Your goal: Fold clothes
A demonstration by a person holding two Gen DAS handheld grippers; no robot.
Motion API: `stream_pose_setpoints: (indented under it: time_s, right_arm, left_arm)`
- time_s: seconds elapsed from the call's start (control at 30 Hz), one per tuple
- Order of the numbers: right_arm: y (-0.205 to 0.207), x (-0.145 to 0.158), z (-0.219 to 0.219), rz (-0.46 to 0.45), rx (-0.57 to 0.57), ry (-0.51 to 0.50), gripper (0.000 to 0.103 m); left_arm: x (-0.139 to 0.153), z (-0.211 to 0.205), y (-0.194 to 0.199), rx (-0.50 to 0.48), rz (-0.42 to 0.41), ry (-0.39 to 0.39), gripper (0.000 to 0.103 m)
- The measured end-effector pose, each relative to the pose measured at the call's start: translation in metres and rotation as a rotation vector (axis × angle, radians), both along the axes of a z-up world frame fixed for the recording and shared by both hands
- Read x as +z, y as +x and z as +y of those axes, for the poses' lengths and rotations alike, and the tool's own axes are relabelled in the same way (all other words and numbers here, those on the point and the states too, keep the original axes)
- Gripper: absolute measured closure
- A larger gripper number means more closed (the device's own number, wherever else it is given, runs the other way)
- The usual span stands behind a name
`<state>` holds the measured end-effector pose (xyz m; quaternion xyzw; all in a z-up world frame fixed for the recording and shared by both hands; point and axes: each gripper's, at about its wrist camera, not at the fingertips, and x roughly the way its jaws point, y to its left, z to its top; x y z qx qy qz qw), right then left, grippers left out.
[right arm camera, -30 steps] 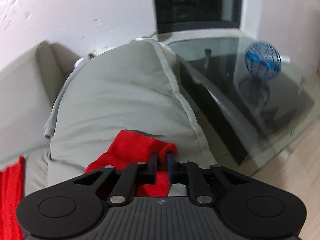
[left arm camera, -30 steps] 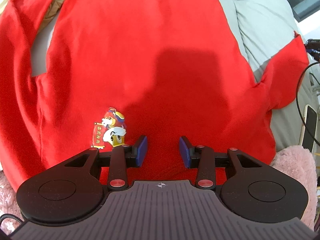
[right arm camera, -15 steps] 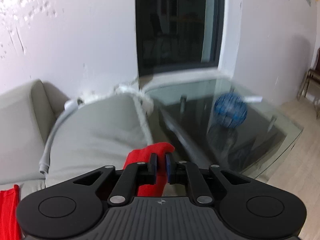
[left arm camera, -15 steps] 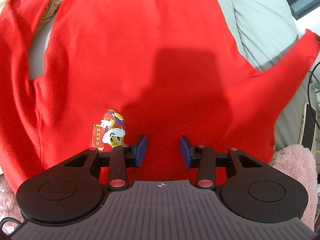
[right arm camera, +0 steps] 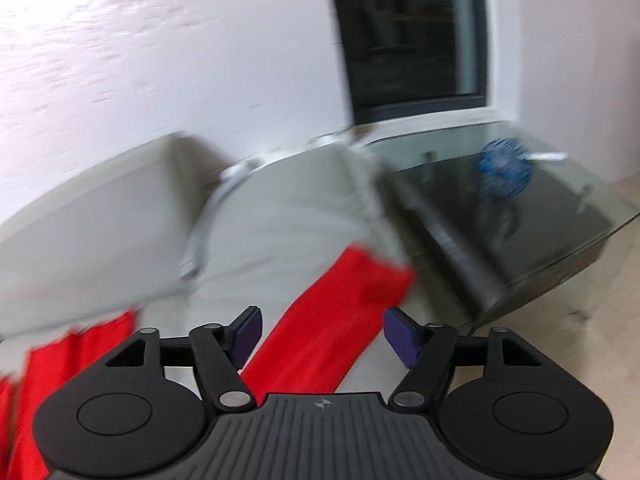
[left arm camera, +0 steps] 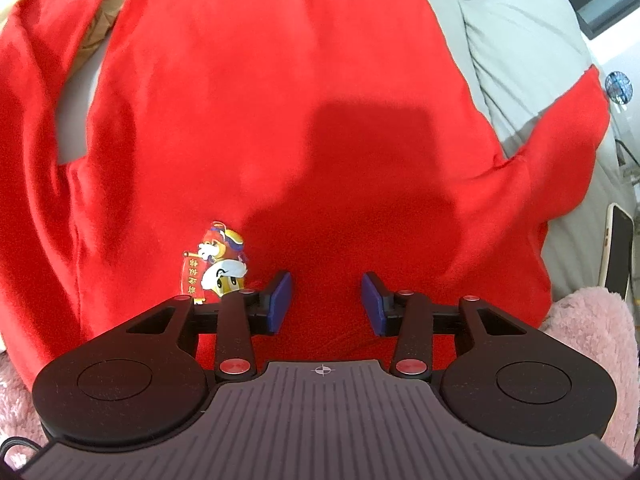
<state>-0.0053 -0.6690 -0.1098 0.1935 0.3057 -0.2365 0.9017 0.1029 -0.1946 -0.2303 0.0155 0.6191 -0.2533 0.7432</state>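
Note:
A red shirt [left arm camera: 260,120] with a small cartoon print [left arm camera: 218,260] lies spread front-up on a grey sofa. My left gripper [left arm camera: 326,304] points down at it just right of the print, jaws apart, with only flat cloth under them. The shirt's right sleeve [left arm camera: 560,160] stretches out over the cushion. In the blurred right wrist view the same sleeve [right arm camera: 340,312] lies flat on the grey cushion [right arm camera: 280,216]. My right gripper [right arm camera: 322,334] hovers above its near part; its jaws are opening and the pads press on nothing.
A pink fluffy blanket [left arm camera: 592,320] lies at the near right, with a phone [left arm camera: 618,248] beside it. Right of the sofa stands a glass table [right arm camera: 560,216] with a blue ball [right arm camera: 504,164] on it. A white cable [right arm camera: 236,172] runs along the sofa back.
The right gripper, shut on the sleeve end before, has opened, let it go and drawn back. The sleeve was pulled out straight and now lies flat. The left gripper has kept still.

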Motion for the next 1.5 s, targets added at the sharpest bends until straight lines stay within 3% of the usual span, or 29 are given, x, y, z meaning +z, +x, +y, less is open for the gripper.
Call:
stream_pose_setpoints:
  time_s: [0.07,0.2,0.3,0.5,0.67,0.77,0.87,1.07,1.17,1.27,1.5]
  right_arm:
    - [-0.029,-0.015,0.016,-0.053,0.040,0.060,0.031]
    - [-0.085,-0.063,0.022,-0.204,-0.037,0.216,0.030]
    - [-0.104,-0.086,0.020,-0.284,-0.094,0.285,0.030]
    - [-0.103,-0.114,0.016,-0.305,-0.142,0.337,0.030]
    - [-0.093,-0.091,0.007,-0.385,-0.193,0.275,0.030]
    - [-0.091,-0.063,0.010,-0.421,-0.159,0.224,0.030]
    - [-0.087,-0.039,0.022,-0.413,-0.112,0.173,0.029]
    - [-0.083,-0.002,0.086,-0.359,0.000,0.105,0.027]
    - [-0.077,0.009,0.137,-0.324,0.087,0.085,0.024]
    - [-0.055,0.012,0.209,-0.228,0.241,0.071,0.024]
    - [0.002,0.000,0.340,-0.084,0.518,0.081,0.025]
  left_arm:
    - [0.006,0.000,-0.008,-0.011,-0.018,0.011,0.058]
    - [0.021,0.011,-0.025,-0.029,-0.060,0.038,0.057]
    - [0.034,0.029,-0.035,-0.004,-0.082,0.062,0.057]
    - [0.056,0.061,-0.042,0.110,-0.114,0.076,0.057]
    - [0.069,0.087,-0.043,0.200,-0.136,0.073,0.057]
    - [0.072,0.102,-0.040,0.260,-0.141,0.057,0.057]
    - [0.070,0.115,-0.038,0.290,-0.142,0.045,0.057]
    - [0.069,0.145,-0.040,0.339,-0.155,-0.002,0.057]
    - [0.072,0.166,-0.040,0.370,-0.178,-0.024,0.056]
    - [0.074,0.183,-0.040,0.396,-0.202,-0.043,0.056]
    - [0.075,0.222,-0.033,0.472,-0.242,-0.122,0.055]
